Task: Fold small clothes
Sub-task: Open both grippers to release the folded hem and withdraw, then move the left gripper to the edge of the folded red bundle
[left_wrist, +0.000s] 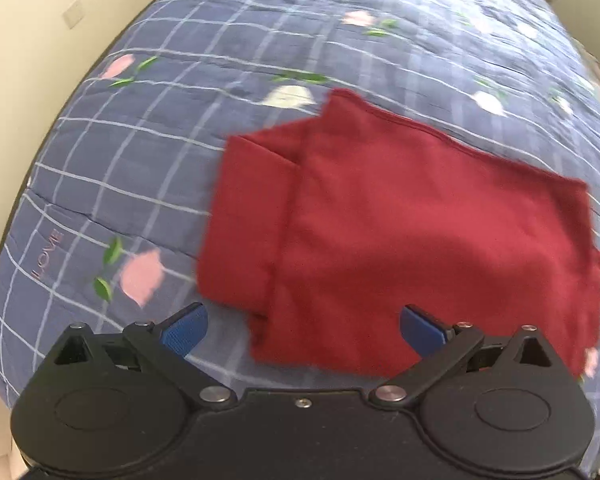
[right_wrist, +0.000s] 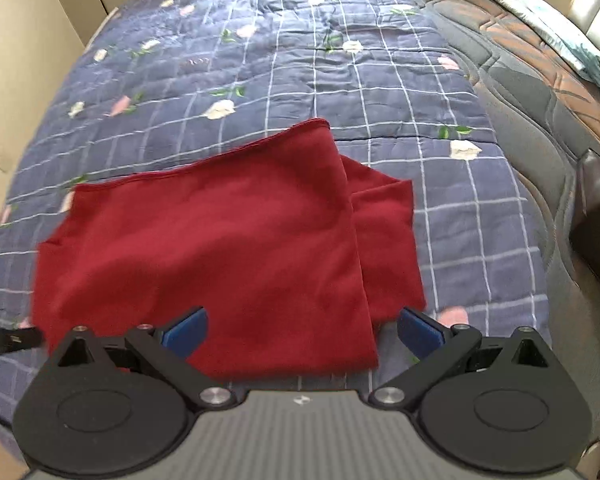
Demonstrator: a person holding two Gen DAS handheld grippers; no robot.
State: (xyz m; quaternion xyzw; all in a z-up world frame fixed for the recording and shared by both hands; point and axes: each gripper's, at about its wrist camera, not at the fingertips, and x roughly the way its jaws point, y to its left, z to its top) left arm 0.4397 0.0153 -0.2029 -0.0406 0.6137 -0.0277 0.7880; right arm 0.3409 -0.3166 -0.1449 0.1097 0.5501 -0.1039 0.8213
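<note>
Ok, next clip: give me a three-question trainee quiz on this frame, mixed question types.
1. True or false: the left claw is closed on the red garment.
2. What does the garment lie on? A) a wooden table B) a checked quilt C) a tiled floor
3. Fill in: the garment has a narrower folded layer sticking out along one ____.

Key: 1 false, both the left claw and the right claw stand open with nothing gripped. 2 B. 3 side.
</note>
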